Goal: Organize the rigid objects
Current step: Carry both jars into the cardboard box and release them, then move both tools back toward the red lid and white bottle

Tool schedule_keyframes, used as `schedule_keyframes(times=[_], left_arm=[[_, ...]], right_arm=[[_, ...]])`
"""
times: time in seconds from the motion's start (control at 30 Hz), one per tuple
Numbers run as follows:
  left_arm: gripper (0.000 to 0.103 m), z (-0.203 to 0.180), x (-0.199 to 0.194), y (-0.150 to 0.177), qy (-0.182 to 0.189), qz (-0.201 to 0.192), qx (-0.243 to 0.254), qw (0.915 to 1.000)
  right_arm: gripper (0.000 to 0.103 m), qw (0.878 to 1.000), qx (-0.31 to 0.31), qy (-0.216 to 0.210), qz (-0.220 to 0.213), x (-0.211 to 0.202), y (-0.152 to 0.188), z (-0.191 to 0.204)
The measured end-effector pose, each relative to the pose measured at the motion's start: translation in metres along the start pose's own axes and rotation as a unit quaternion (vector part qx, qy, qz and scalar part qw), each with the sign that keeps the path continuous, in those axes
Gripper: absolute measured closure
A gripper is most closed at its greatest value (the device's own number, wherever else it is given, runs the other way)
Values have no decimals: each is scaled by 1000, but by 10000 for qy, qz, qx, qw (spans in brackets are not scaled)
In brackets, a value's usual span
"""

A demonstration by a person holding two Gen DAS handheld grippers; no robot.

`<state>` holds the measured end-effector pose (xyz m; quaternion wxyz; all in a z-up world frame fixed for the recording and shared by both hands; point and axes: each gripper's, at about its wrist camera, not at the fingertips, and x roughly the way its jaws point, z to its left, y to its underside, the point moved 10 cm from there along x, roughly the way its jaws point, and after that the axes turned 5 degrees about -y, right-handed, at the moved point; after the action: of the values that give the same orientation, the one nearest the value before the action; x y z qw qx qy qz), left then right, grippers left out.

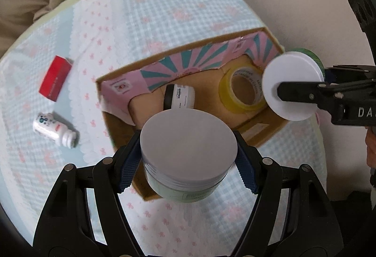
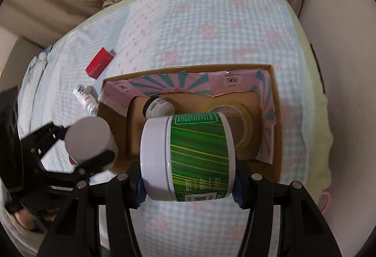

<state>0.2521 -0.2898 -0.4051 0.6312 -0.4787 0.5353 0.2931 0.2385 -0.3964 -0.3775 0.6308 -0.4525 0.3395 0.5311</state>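
A checked quilt (image 1: 164, 10) is lying under an open box (image 1: 268, 132) at centre frame. The left gripper (image 1: 188, 158) is clamping a pale jar (image 1: 188, 153) (lid up); the right gripper (image 2: 188, 181) is squeezing a green jar (image 2: 188, 158) over it.

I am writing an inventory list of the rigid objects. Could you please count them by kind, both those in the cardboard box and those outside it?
Jars: 3 (pale jar in the left claw, green-label jar in the right claw, black-lidded jar in the cardboard box)
Tape rolls: 1 (yellow tape roll)
Bottles: 1 (white bottle)
Small boxes: 1 (red box)
Total: 6
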Motion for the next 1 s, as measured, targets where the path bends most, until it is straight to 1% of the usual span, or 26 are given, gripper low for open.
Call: schedule_keyframes(times=[0.17,0.4,0.57,0.6,0.63,0.67,0.7,0.73,0.77,0.83,1.0], left_arm=[[33,-2,26,1,-56,194,13,9998],[33,-10,60,8,-107,461,87,9988],[33,-12,70,11,-102,683,104,9976],[31,-12,70,11,-122,709,108,9973],[15,-13,67,9,-125,678,106,9976],[2,-13,62,7,-106,607,88,9981],[0,-13,54,3,-93,477,40,9988],[0,-13,49,1,-86,415,10,9991],[0,-13,43,-1,-76,388,-15,9992],[0,-13,38,-2,-66,340,-53,9994],[0,-15,29,-5,-73,245,-56,9997]], right_arm=[[50,9989,403,-231,51,30,-16,-7],[50,9936,942,-575,233,76,-36,-14],[50,9915,969,-789,347,90,-42,-12],[50,9923,906,-771,338,91,-43,-11],[49,9934,813,-749,302,91,-44,-10],[37,9945,724,-723,227,89,-47,-9],[22,9957,660,-615,196,86,-48,-11],[0,9965,624,-521,178,84,-49,-14],[0,9974,560,-453,87,78,-51,-17],[0,9974,549,-459,-17,71,-52,-21],[0,9973,605,-390,-158,61,-51,-30]])
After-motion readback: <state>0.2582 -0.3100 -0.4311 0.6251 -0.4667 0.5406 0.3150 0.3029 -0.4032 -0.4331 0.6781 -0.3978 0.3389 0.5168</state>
